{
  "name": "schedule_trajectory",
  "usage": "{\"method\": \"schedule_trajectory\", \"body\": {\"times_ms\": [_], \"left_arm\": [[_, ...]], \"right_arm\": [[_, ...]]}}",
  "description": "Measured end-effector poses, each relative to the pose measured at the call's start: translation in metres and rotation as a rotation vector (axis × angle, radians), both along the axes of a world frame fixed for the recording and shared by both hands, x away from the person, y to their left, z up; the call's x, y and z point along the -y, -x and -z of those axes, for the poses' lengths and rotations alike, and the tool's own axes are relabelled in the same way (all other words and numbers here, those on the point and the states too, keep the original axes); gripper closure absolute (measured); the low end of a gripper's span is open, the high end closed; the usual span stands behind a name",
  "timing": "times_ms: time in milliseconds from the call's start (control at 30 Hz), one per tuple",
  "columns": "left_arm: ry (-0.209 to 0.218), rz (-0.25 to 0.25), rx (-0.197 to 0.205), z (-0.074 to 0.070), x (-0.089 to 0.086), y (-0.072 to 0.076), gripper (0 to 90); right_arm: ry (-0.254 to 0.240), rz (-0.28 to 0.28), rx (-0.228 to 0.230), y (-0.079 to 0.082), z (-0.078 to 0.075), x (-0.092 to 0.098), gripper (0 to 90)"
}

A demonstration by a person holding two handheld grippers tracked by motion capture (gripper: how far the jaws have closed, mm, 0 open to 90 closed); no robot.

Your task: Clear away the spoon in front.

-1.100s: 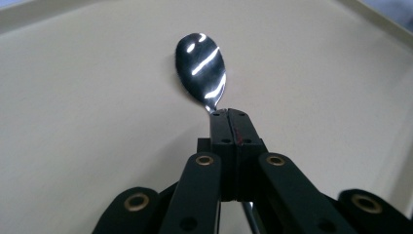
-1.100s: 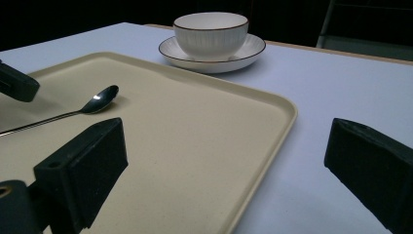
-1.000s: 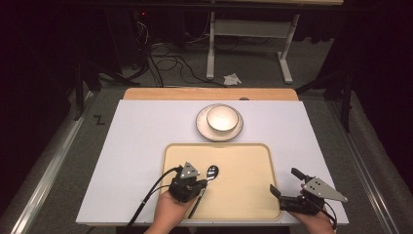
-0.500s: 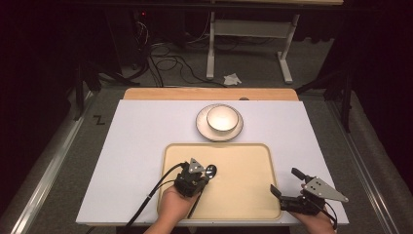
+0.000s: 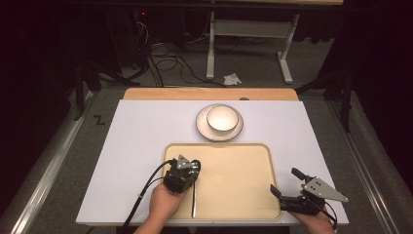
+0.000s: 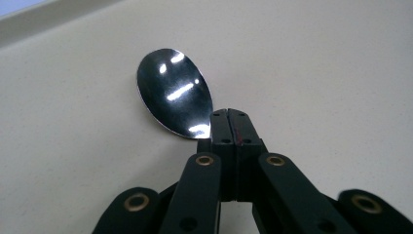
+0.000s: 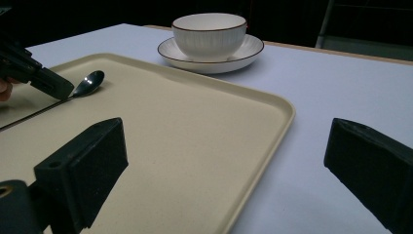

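Item: spoon [image 6: 174, 92]. Polished metal, oval bowl with bright streaks of reflected light, a slim straight handle. It lies on the beige tray [image 5: 243, 195], in the tray's left half, bowl toward the far side and handle running back toward my edge of the desk [image 5: 141, 136]. From the right gripper view the spoon's bowl [image 7: 89, 82] rests flat on the tray floor, handle trailing off to the left.

Item: my left tongs [image 6: 229, 115]. Jaws pressed together, with no gap showing between their tips. They pinch the spoon at its neck, right where the bowl narrows into the handle; the bowl juts out just beyond the tips. In the high view these tongs [image 5: 187, 168] sit over the left part of the tray, my hand [image 5: 165, 202] behind them, cable trailing off the near edge.

Item: my right tongs [image 7: 229, 161]. Jaws spread wide, holding nothing and touching nothing. They sit at the near right corner of the tray, one jaw over the tray, the other over the white desk surface.

Item: white ribbed bowl [image 5: 222, 118] with dark rim, standing on a matching saucer [image 5: 202, 127], on the desk just beyond the tray's far edge.
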State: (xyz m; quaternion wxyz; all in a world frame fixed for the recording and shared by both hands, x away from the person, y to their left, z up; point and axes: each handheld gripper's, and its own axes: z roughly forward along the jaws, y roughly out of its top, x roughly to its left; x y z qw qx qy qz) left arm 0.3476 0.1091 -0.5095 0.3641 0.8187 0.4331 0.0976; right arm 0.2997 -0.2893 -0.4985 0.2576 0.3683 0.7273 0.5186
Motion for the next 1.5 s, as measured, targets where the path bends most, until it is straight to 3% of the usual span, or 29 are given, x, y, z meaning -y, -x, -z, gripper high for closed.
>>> {"method": "schedule_trajectory", "body": {"times_ms": [367,900,1033,1167,1267,1433,1500], "left_arm": [[0.015,-0.007,0.004,0.002,-0.001,-0.001,90.0],[0.066,-0.004,0.055,-0.009,-0.007,0.005,89.4],[0.1,0.004,0.08,-0.013,-0.012,0.008,73.2],[0.077,-0.018,0.164,-0.019,-0.016,0.018,43.5],[0.075,-0.03,0.192,-0.023,-0.022,0.02,22.9],[0.066,-0.042,0.191,-0.027,-0.036,0.019,1.4],[0.08,-0.036,0.204,-0.029,-0.045,0.02,0.0]], "right_arm": [[-0.001,0.001,-0.001,0.0,0.0,0.0,2.6],[0.001,0.005,0.001,0.0,0.0,0.0,2.6],[0.001,0.005,0.001,0.001,0.0,0.0,2.7],[0.0,0.007,0.002,0.001,0.0,0.001,2.6],[0.002,0.009,0.003,0.001,0.0,0.001,2.6],[-0.001,0.008,0.005,0.001,0.0,0.0,2.6],[-0.002,0.009,0.002,0.001,-0.001,0.001,2.6]]}}
